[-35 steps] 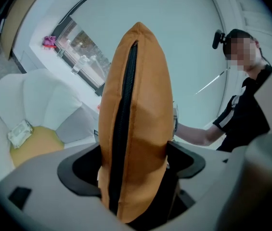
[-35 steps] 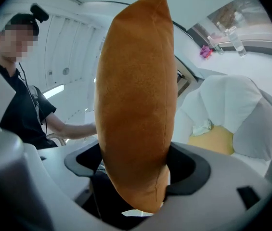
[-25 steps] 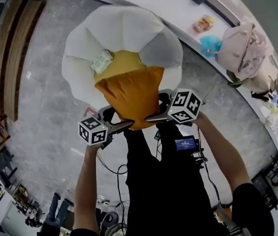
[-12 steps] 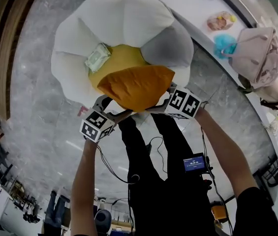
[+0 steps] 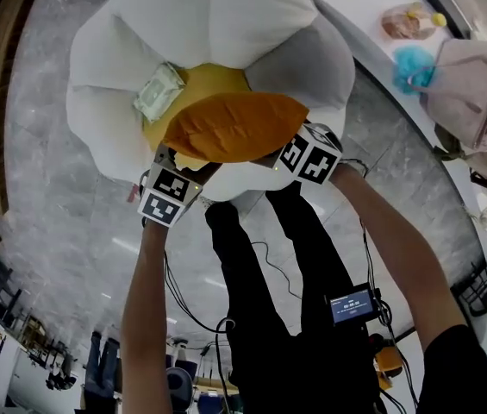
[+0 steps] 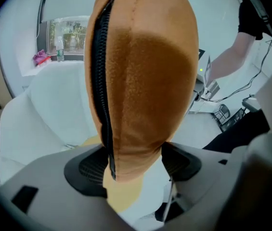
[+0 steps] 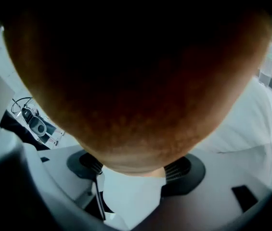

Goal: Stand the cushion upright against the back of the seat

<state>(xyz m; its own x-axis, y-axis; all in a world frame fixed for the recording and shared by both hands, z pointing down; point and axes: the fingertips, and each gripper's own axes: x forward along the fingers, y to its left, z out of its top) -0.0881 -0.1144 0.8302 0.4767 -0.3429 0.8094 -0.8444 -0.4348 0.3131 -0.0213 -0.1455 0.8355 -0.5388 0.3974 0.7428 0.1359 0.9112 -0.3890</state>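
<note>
The orange cushion hangs low over the yellow seat of a white petal-shaped chair, lying nearly flat. My left gripper grips its near left corner and my right gripper its near right corner. In the left gripper view the cushion, zipper edge to the left, is pinched between the pads of the left gripper. The cushion fills the right gripper view, squeezed in the right gripper. Both pairs of jaws are closing on the fabric.
A pale green packet lies on the seat's left side. Right of the chair runs a white counter with a pink bag, a blue fluffy item and a plate. The person's legs stand just before the chair.
Both grippers came down together with the cushion, which went from hanging upright above the chair to lying flatter just over the seat.
</note>
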